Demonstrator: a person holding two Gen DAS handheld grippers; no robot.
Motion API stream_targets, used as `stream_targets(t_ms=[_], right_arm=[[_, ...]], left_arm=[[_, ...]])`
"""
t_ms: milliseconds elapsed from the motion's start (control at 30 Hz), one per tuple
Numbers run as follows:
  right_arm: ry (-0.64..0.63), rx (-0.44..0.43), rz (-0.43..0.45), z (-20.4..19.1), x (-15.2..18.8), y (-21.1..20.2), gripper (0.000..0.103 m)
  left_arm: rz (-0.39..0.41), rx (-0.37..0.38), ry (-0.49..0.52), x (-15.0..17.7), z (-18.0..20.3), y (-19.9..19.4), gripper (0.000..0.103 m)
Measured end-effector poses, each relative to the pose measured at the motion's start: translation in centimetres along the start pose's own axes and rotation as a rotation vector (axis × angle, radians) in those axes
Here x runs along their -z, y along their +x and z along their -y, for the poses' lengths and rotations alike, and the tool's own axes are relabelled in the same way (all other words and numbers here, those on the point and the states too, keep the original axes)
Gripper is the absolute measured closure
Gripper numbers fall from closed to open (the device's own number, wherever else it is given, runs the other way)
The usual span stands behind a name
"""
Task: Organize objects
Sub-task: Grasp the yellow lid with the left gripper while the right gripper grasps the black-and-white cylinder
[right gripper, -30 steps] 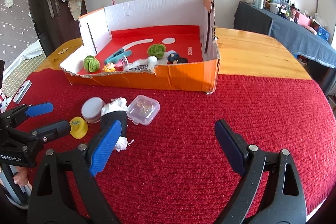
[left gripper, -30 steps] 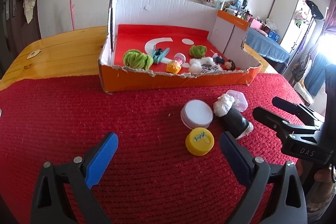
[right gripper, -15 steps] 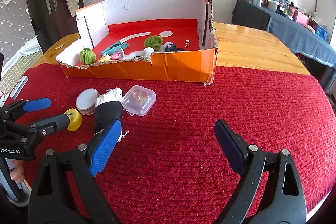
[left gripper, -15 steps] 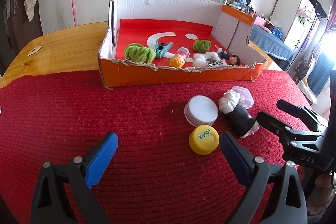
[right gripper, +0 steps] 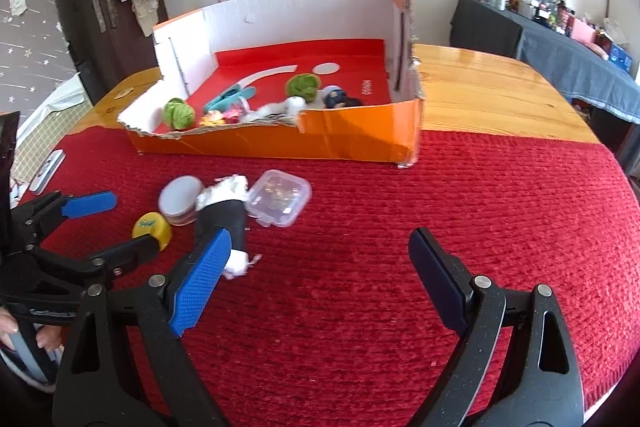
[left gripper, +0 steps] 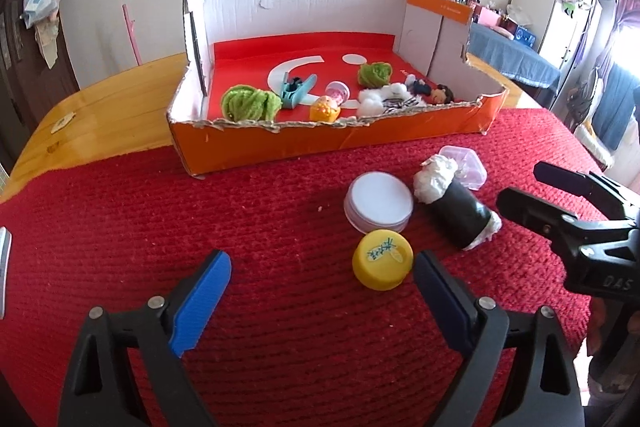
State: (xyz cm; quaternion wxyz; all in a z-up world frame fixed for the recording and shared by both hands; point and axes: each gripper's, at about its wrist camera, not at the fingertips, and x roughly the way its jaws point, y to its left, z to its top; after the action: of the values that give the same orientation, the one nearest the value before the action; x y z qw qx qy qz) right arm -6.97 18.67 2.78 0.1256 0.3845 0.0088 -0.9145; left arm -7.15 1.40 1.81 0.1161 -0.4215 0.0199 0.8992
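A wooden worktop (left gripper: 104, 115) under a red cloth (left gripper: 240, 227) carries an orange box (left gripper: 320, 143) at upper centre, holding green yarn balls (left gripper: 248, 103), a teal clip (left gripper: 296, 91) and small toys, hard to make out. At centre right lie a black roll (left gripper: 460, 215), a clear case (right gripper: 280, 197), a white lid (left gripper: 378, 203) and a yellow cap (left gripper: 382, 259). The left tongs (left gripper: 322, 279), at lower frame, have just closed slightly yet stand apart, the cap just inside the right finger. The right tongs (right gripper: 320, 259) gape, empty.
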Motion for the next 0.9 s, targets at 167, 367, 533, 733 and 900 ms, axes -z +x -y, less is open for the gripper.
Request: stream_targets(t_ms=[167,367,533,733,900], right_arm=[[-0.022,-0.059,-0.027,-1.4,-0.1,0.5,0.012],[-0.059,-0.065,-0.069,-3.0,-0.1,1.8,0.012],[-0.078,-0.054,-0.084,-3.7,-0.1,2.3,0.015],[-0.12,-0.039,-0.086,-4.9,-0.2,2.6,0.034],[-0.149,-0.04,-0.086,-5.7,-0.3,2.8,0.049]], left_arm=[[-0.004,-0.014,0.001,-0.3,-1.1,0.1,0.009],[-0.003,0.001,0.023,-0.4,-2.1,-0.1,0.018],[0.006,0.034,0.051,-0.1,-2.0,-0.5,0.024],[0.015,0.077,0.051,0.4,-2.2,-0.9,0.028],[0.021,0.121,0.05,0.5,-2.0,-1.0,0.047]])
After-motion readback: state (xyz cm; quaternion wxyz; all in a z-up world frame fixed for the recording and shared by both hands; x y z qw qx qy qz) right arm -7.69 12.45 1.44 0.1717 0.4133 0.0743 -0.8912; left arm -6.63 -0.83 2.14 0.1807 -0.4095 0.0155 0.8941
